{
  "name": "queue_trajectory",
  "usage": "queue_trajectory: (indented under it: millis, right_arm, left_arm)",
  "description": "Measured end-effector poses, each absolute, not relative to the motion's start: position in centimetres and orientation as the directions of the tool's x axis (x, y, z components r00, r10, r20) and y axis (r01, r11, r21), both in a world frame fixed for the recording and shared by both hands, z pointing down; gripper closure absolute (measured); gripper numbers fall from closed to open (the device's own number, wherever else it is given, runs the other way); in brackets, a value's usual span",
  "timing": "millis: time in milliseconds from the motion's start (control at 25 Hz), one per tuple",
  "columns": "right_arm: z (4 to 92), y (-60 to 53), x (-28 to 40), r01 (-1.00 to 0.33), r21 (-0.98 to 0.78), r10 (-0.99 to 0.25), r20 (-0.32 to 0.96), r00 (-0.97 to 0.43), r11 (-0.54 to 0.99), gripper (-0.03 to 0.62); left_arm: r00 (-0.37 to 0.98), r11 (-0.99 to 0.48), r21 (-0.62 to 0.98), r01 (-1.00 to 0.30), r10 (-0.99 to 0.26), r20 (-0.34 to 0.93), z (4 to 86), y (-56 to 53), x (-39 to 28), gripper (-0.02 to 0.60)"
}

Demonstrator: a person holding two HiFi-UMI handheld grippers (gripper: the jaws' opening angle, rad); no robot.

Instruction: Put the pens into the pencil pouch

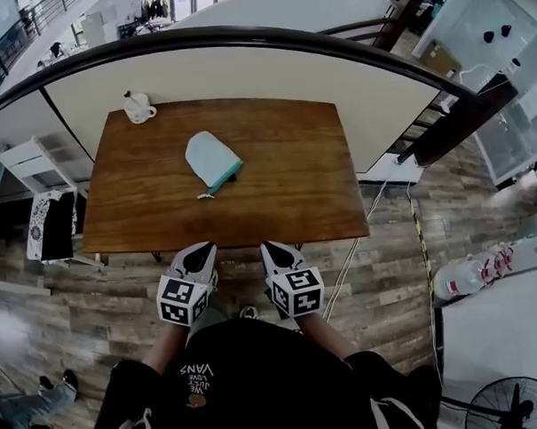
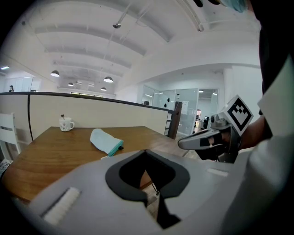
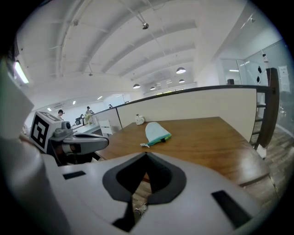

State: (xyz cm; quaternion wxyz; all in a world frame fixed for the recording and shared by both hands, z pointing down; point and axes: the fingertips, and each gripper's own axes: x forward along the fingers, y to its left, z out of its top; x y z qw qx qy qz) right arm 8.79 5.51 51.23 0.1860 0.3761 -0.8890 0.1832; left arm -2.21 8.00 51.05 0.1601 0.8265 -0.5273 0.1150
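Left gripper [image 1: 199, 253], right gripper [image 1: 276, 251]: jaws pressed together, empty, off near edge of table [image 1: 294, 186]. Pencil pouch [image 1: 211, 158] mid-table, well ahead; dark tip [image 1: 235, 175] at mouth, no loose pens seen. Probably best: spread jaws before reaching, pin pouch with one gripper.

pale mint-blue pencil pouch [image 1: 211, 160] with a teal edge, warm brown wood-grain table [image 1: 294, 199], white mug [image 1: 139, 109], light grey left gripper [image 1: 202, 249] and right gripper [image 1: 272, 248], black-and-white marker cubes [image 1: 183, 301]
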Motion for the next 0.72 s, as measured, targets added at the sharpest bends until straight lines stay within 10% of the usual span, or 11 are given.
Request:
queue_trajectory:
  millis: [720]
  right_arm:
    - [51.7, 7.3, 8.6, -0.718, -0.173, -0.583, 0.473, -0.661, 0.674, 0.582]
  left_arm:
    - [0.412, -0.387, 0.143, -0.911, -0.837, 0.361, 51.3, 10.2, -1.8, 0.571]
